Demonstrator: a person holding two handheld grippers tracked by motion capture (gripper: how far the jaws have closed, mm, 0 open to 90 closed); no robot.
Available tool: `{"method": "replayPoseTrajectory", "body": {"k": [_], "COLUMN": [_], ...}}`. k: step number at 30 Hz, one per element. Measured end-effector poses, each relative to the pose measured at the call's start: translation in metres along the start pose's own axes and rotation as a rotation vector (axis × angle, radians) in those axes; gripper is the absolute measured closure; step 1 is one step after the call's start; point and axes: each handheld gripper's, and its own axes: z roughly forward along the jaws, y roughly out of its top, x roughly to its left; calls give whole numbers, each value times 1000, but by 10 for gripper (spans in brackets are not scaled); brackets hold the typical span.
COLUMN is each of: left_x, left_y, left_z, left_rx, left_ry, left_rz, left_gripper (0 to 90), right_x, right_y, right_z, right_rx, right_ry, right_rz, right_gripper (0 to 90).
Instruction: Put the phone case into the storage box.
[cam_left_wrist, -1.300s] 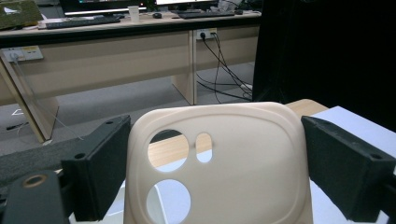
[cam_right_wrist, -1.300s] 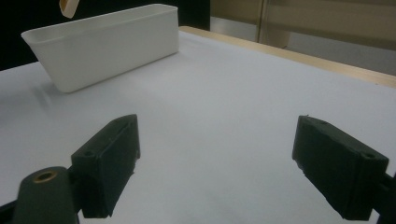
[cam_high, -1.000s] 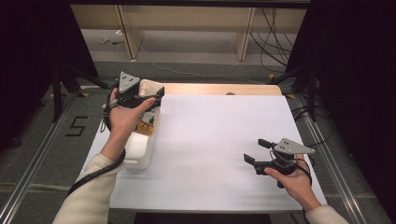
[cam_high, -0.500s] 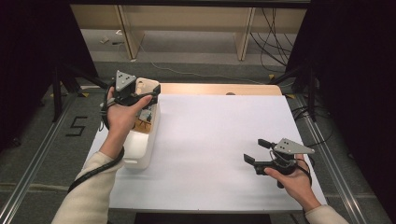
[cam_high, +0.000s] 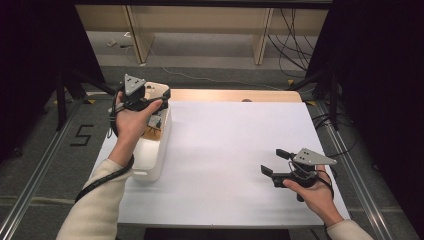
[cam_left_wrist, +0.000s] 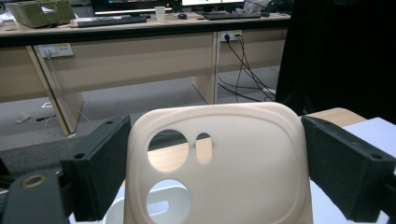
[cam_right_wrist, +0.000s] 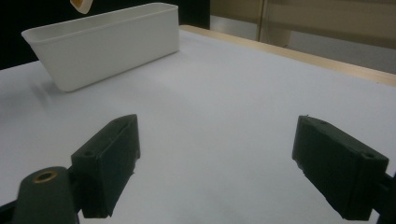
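Observation:
A cream phone case (cam_high: 157, 90) with round camera cut-outs hangs in the air over the far end of the white bin (cam_high: 150, 157). My left gripper (cam_high: 156, 98) is shut on the case, one black jaw against each long edge. In the left gripper view the phone case (cam_left_wrist: 247, 154) stands upright between the jaws of the left gripper (cam_left_wrist: 215, 177). My right gripper (cam_high: 271, 161) rests low over the white table at the front right, open and holding nothing. In the right gripper view the right gripper (cam_right_wrist: 215, 158) faces the bin (cam_right_wrist: 107, 42), with a corner of the case (cam_right_wrist: 80, 4) above it.
The bin lies along the table's left edge (cam_high: 107, 145), with some small brownish items (cam_high: 155, 122) inside. A bare wooden strip (cam_high: 235, 95) runs along the table's far edge. Desks and cables (cam_high: 290, 30) stand beyond it.
My left gripper has drifted slightly left and away with the phone case held over the bin. The right gripper has stayed still.

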Motion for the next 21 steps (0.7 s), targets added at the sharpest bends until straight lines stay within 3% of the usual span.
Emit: {"method": "replayPoseTrajectory", "body": {"k": [21], "left_x": [8], "left_y": [0], "left_z": [15], "left_rx": [14], "left_ry": [39], "left_rz": [1], "left_gripper": [114], "right_x": [0], "right_y": [0], "right_z": [1], "right_rx": [5], "right_ry": [1], "right_rz": [0], "right_gripper": [159]}}
